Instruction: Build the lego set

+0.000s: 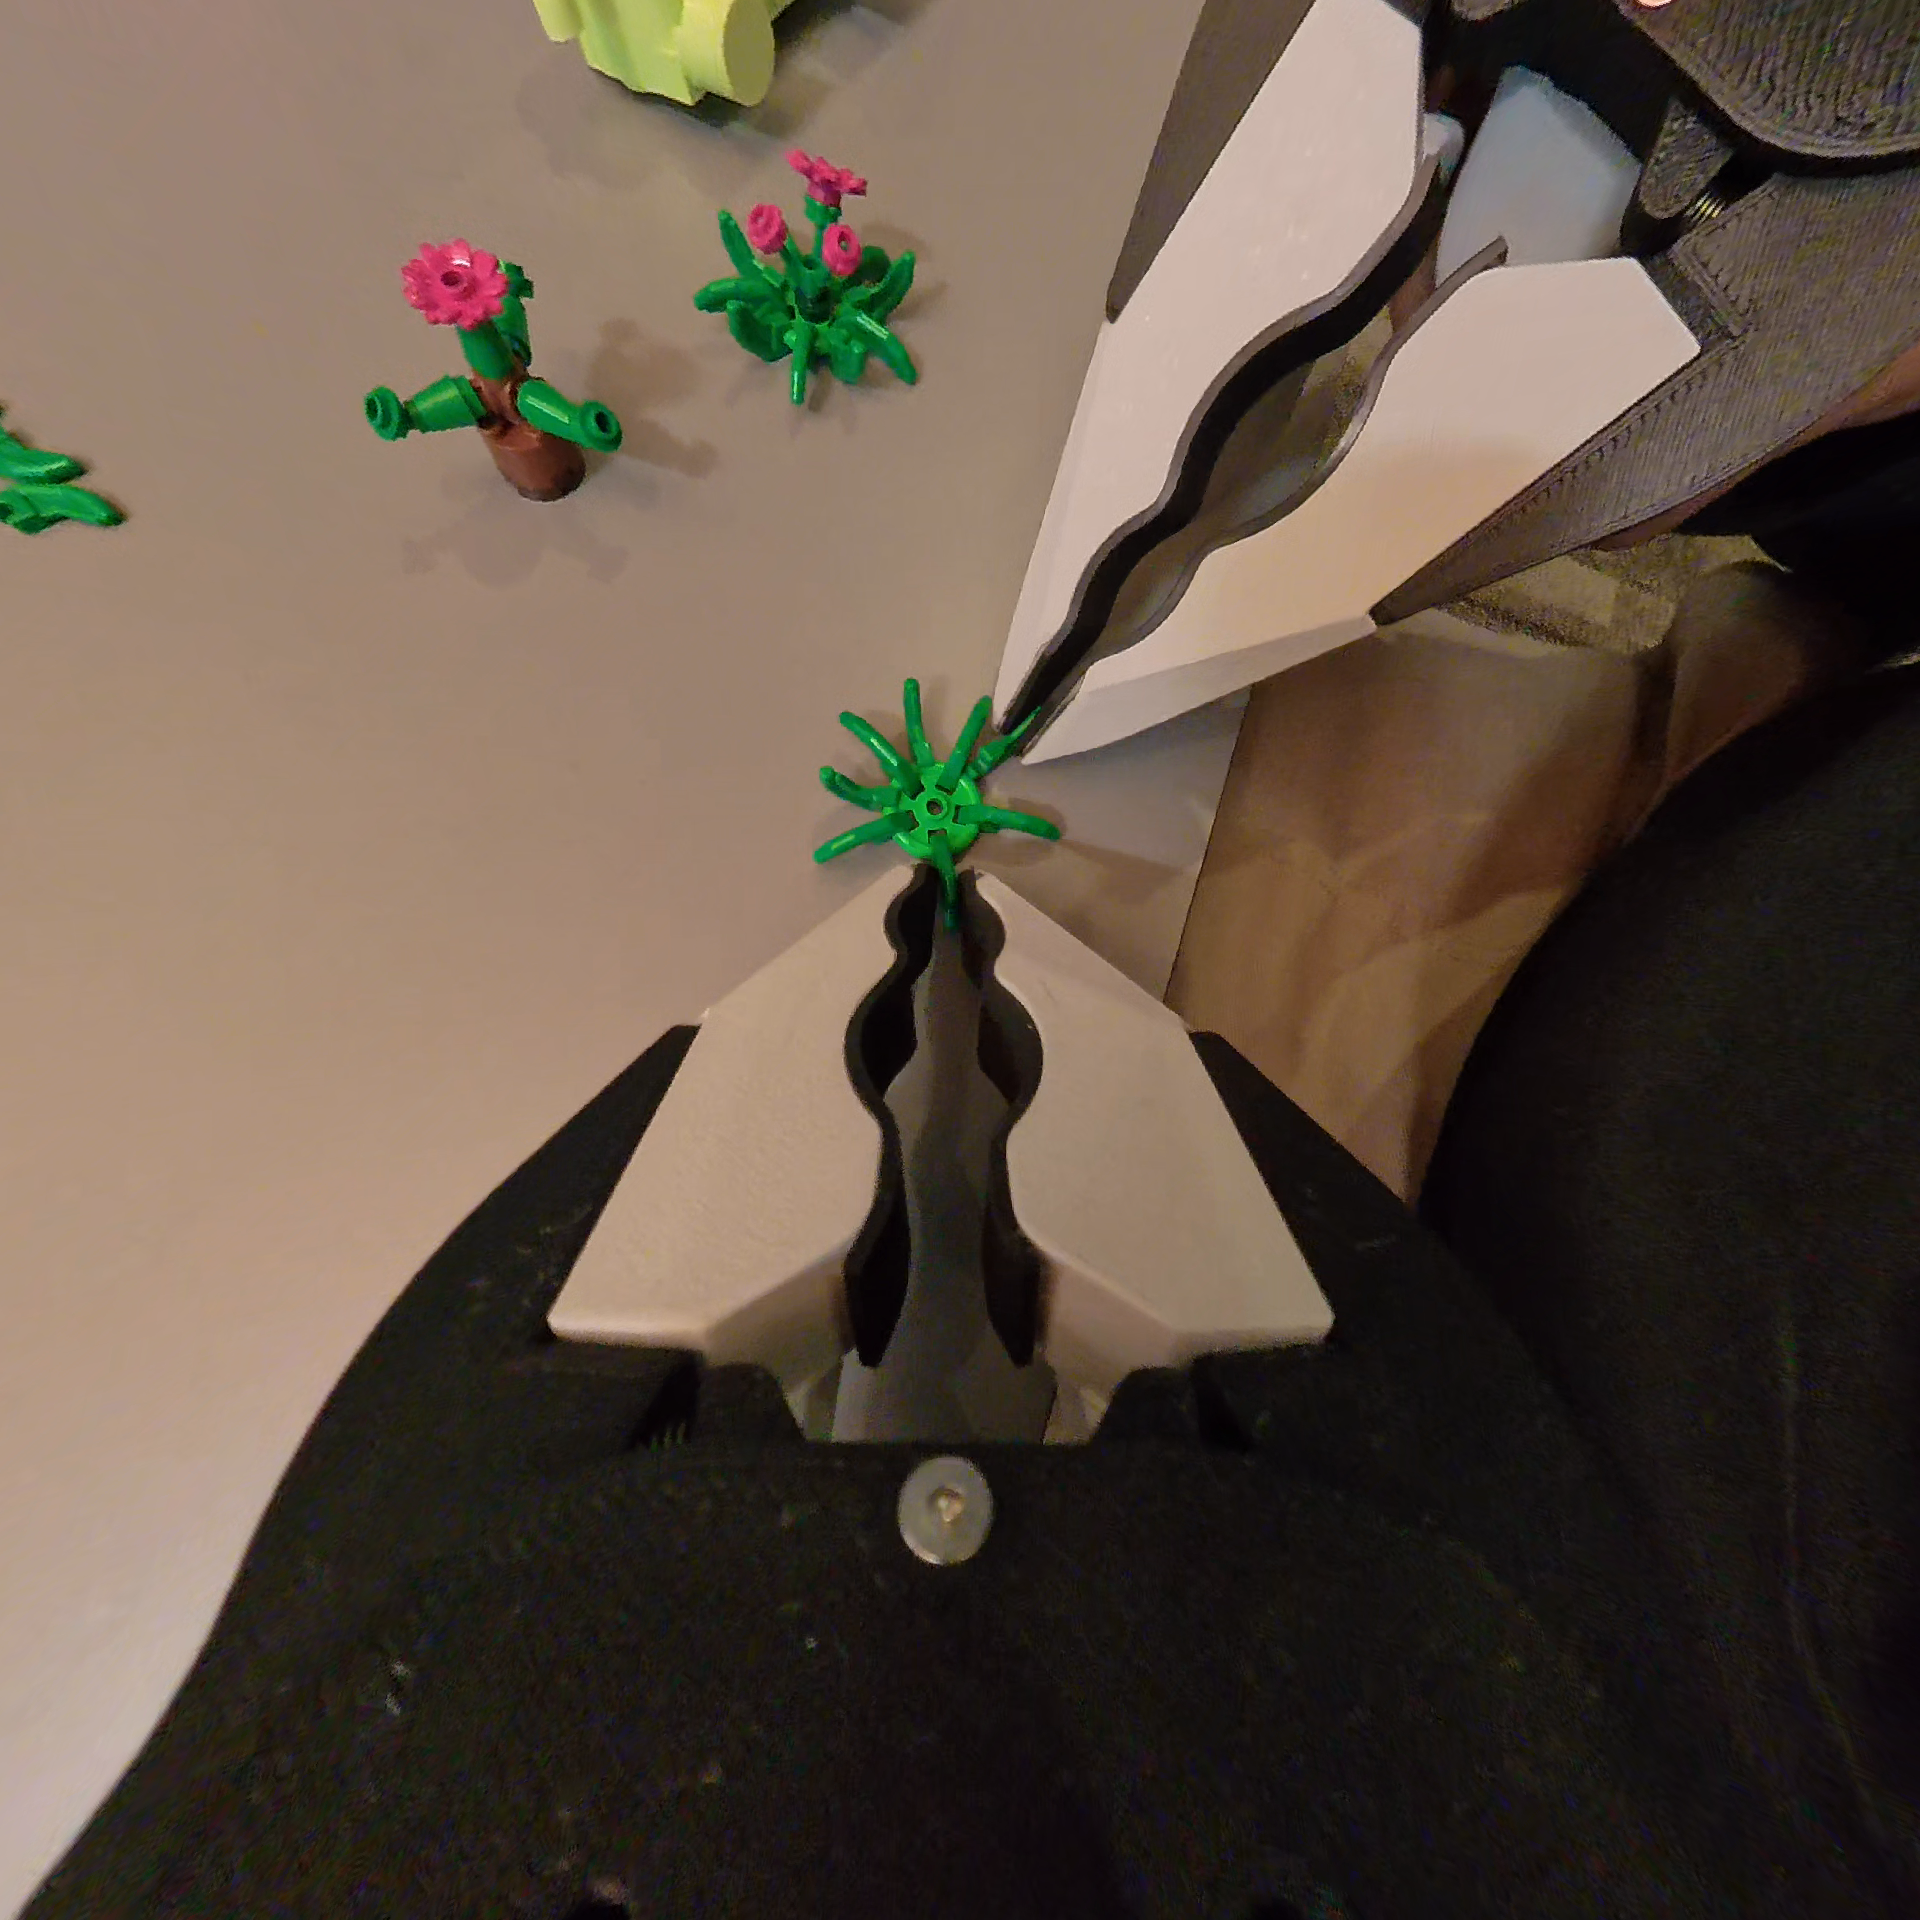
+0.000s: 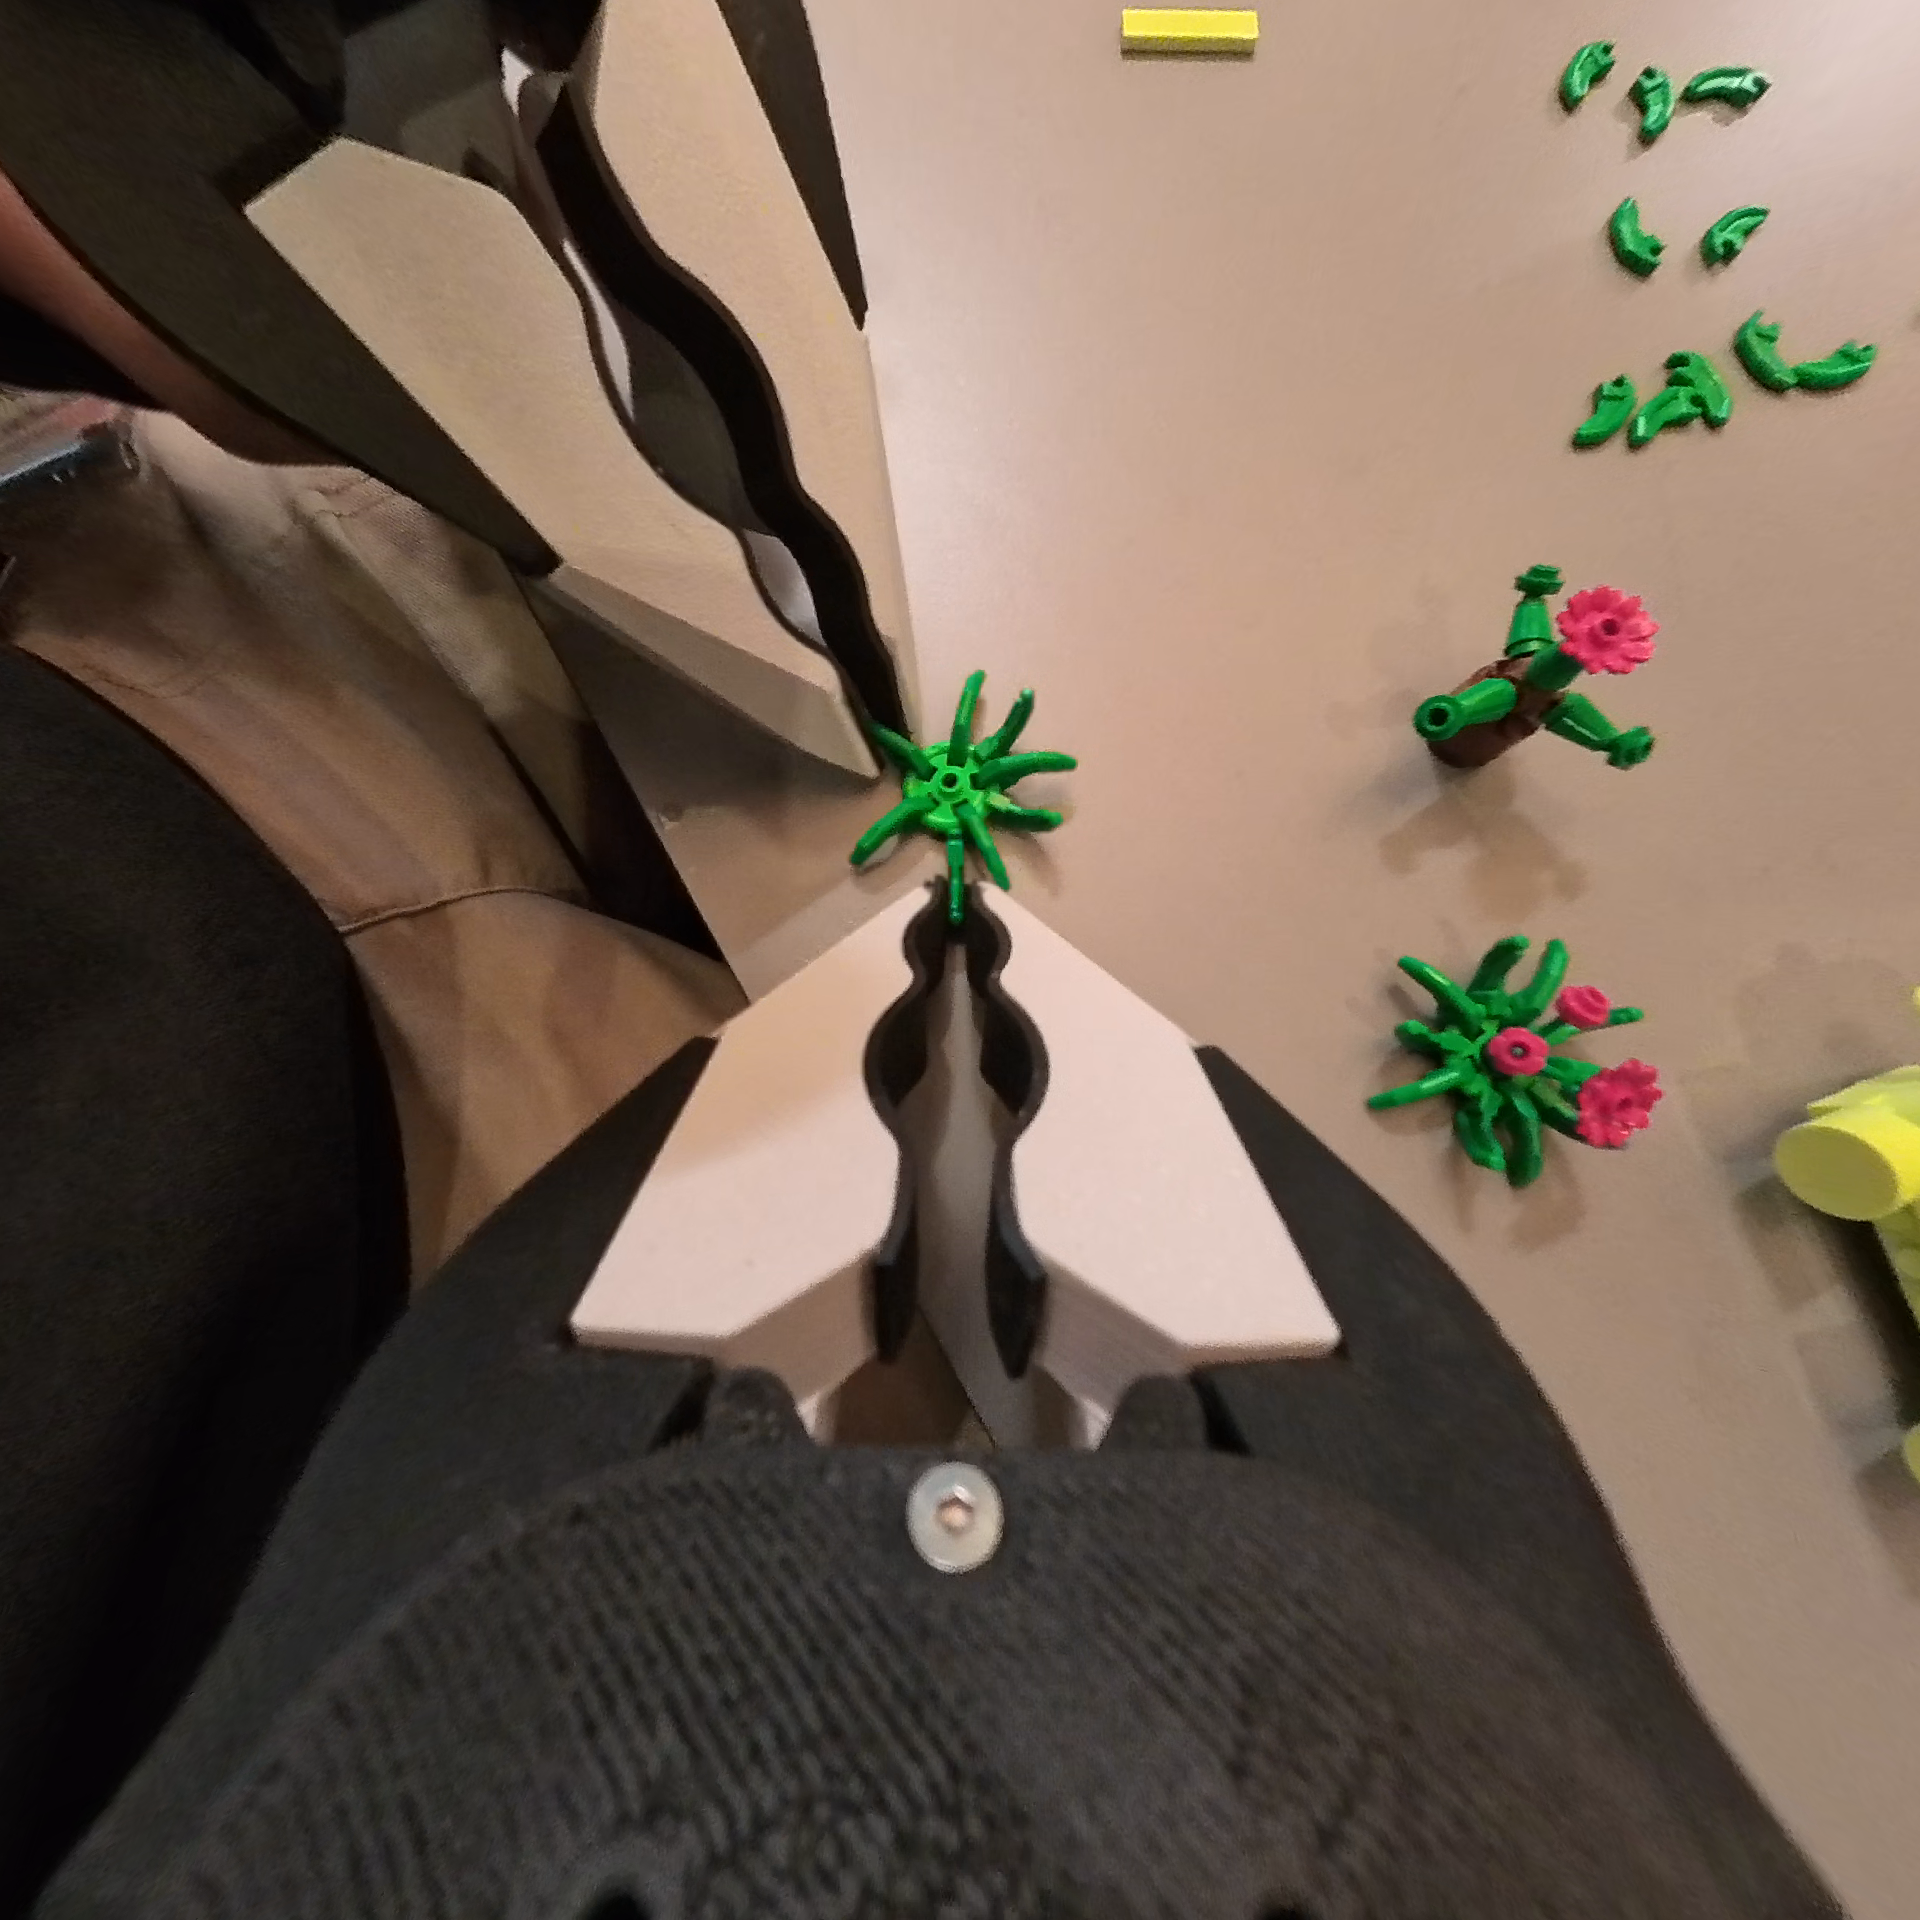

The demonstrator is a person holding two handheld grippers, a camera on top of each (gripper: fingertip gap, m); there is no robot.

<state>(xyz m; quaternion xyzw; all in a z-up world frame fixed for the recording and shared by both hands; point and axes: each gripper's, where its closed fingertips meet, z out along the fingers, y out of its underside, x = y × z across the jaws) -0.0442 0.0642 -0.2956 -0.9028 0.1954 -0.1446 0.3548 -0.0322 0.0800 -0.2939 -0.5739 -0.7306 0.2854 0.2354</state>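
Observation:
A green leaf rosette [image 1: 933, 807] with several thin leaves hangs between both grippers near the grey table's [image 1: 312, 831] edge. My left gripper [image 1: 941, 885] is shut on one leaf at the rosette's near side. My right gripper [image 1: 1023, 727] comes in from the upper right and is shut on another leaf tip. In the right wrist view the rosette [image 2: 948, 784] sits just ahead of my right gripper [image 2: 954, 896], which pinches a leaf. There the left gripper [image 2: 888, 743] pinches a leaf from the upper left.
On the table stand a brown stem with green branches and a pink flower [image 1: 488, 384] [image 2: 1527, 686] and a leafy plant with three pink flowers [image 1: 810, 301] [image 2: 1507, 1060]. A lime piece [image 2: 1860, 1153], loose green leaves [image 2: 1704, 249] and a yellow tile [image 2: 1190, 29] lie farther off. A person's lap is beside the table edge. Left and right tips are no more than a few centimetres apart. About 15 cm separates my right fingertips from the lime piece [image 2: 1860, 1153].

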